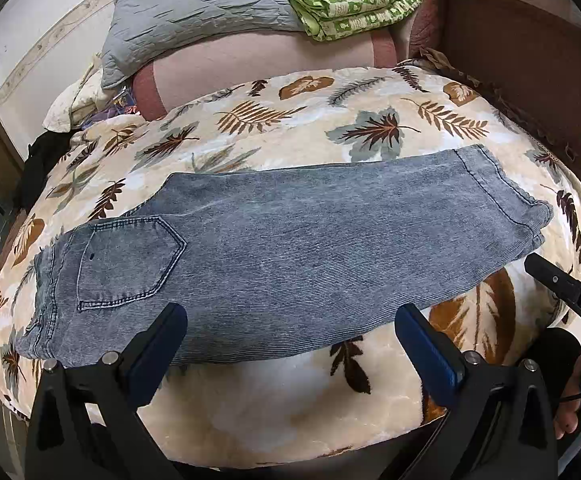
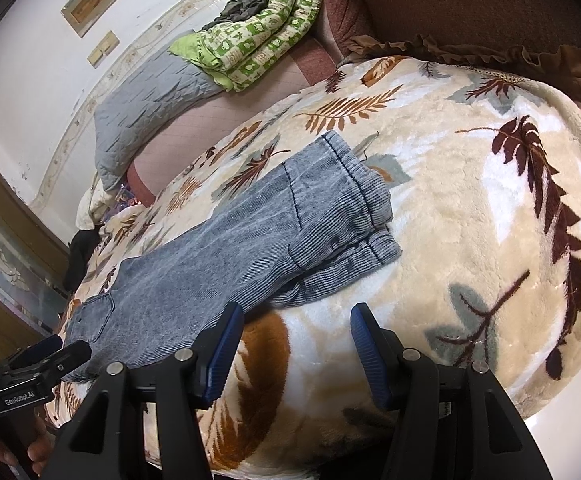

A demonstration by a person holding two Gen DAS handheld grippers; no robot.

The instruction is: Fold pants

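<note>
Both jaws wide open, holding nothing: left gripper point(image 1: 290, 332), right gripper point(image 2: 296, 338). Blue pants point(image 1: 274, 256) flat on leafy blanket point(image 1: 370, 392) (one leg on the other).

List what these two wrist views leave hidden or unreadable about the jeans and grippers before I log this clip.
- Jeans: front side and lower leg, hidden by the lengthwise fold, both views.
- Waistband: partly covered by the left gripper, right wrist view.
- Right gripper: only one finger shows, left wrist view.
- Dark garment on green quilt: too crumpled to identify.
</note>
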